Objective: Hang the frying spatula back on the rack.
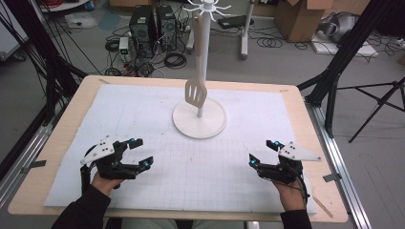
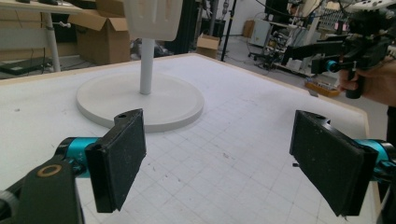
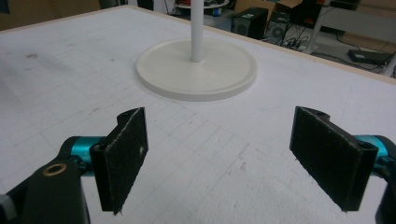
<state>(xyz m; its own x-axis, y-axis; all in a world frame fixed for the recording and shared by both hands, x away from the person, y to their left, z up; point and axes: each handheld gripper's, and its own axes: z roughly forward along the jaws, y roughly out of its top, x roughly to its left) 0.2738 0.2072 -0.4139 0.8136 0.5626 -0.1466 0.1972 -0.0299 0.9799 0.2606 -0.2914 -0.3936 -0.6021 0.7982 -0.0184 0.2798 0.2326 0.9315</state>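
Figure: start of a reach toward the hanging spatula. I have both grippers low over the white gridded mat [image 1: 143,119], jaws spread wide and holding nothing. The left gripper [image 1: 142,153] sits at lower left of the high view, the right gripper [image 1: 261,152] at lower right; each gripper view shows two black pads well apart with only mat between them.

The spatula [image 1: 195,93] hangs at upper centre of the high view, handle up along the white pole [image 1: 202,47] of the hook stand, slotted blade down and clear of the round base [image 1: 210,126]. In the left gripper view its pale blade [image 2: 152,18] shows at the top edge, just in front of the pole.

To do the reach well, I judge that one gripper should rise and travel toward frame centre, keep its jaws as wide as now, and close on the handle above the blade, where the shaft is narrow. The spatula would then need lifting straight up until its end clears the hook at the top of the stand [image 1: 207,6]; which hook carries it I cannot tell. A sideways pull could tip the stand, so the other gripper might steady the base.

Obstacles: the pole stands just behind the handle, leaving little room for the far jaw. The mat between grippers and stand is bare. Beyond the table edge, at top of frame, lie computer towers [image 1: 153,28], cables and cardboard boxes [image 1: 298,16], none near the path.
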